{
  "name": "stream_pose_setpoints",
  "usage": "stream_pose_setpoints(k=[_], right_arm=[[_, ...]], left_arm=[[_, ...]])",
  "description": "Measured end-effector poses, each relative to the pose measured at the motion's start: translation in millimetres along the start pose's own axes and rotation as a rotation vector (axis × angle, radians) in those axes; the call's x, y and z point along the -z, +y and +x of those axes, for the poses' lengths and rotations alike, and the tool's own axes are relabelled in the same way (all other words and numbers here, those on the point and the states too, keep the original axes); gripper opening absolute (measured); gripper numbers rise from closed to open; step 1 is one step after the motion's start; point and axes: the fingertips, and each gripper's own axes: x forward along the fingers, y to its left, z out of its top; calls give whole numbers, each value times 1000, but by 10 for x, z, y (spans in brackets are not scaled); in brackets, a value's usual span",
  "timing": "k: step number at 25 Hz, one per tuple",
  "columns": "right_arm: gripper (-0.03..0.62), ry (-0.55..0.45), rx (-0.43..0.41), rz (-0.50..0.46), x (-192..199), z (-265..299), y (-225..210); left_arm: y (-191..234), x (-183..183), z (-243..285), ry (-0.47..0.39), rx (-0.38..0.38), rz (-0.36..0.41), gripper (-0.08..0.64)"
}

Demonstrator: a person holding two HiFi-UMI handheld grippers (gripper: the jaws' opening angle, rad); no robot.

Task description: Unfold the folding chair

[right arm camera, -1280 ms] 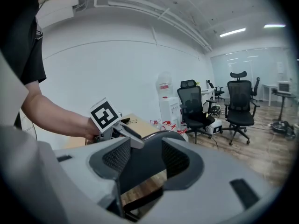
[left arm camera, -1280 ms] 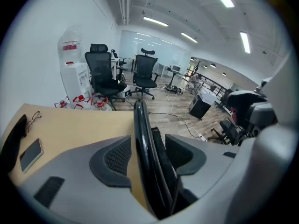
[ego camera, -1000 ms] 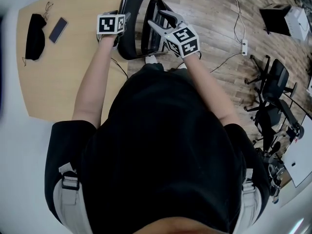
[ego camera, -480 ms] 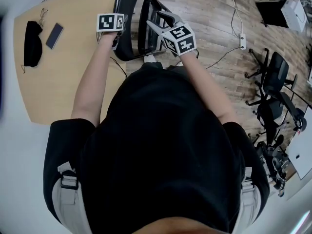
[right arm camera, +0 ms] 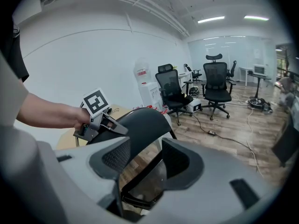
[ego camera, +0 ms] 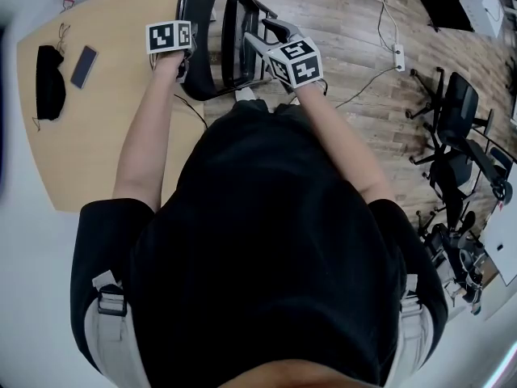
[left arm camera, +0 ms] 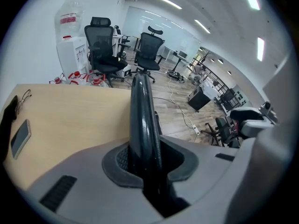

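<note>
Just now the jaws of our left gripper point(left arm camera: 145, 155) had been closing, and they sat clamped on the back rail of the folding chair point(left arm camera: 140, 106), so we judged the pull could begin. Our right gripper point(right arm camera: 145, 164) stood half open, holding nothing, short of the backrest. Only the head view showed the chair unopened on the floor point(ego camera: 347, 47), by the table's point(ego camera: 105, 128) edge

One folding chair point(left arm camera: 140, 106) stands beside the table point(ego camera: 105, 136). Two claws show: the left claw point(left arm camera: 147, 164) and the right claw point(right arm camera: 142, 160). On the table lie one phone point(ego camera: 83, 55), one black pouch point(ego camera: 50, 82) and what may be one pair of glasses point(ego camera: 63, 31). Beyond the table stand two office chairs point(left arm camera: 103, 45) and one water dispenser point(left arm camera: 70, 36).
</note>
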Motion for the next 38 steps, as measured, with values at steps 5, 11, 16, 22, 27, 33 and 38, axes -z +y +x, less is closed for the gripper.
stream_pose_setpoints(k=[5, 11, 16, 22, 27, 33, 38], right_arm=[[198, 11, 38, 57, 164, -89, -185], [198, 18, 68, 135, 368, -127, -393], [198, 28, 66, 208, 542, -110, -536], [198, 55, 72, 265, 827, -225, -813], [198, 89, 65, 315, 1101, -268, -978], [198, 131, 96, 358, 1439, -257, -1241], [198, 152, 118, 385, 1681, -231, -1440]], left_arm=[[-107, -16, 0, 5, 12, -9, 67], [-373, -52, 12, -1, 9, -4, 63], [-645, -59, 8, 5, 23, -14, 54], [-1180, -125, 65, 2, 0, 15, 52], [-1559, -137, 104, 17, -9, 28, 54], [-2039, -172, 175, 46, -9, 77, 65], [-2485, -202, 259, 69, -12, 108, 77]])
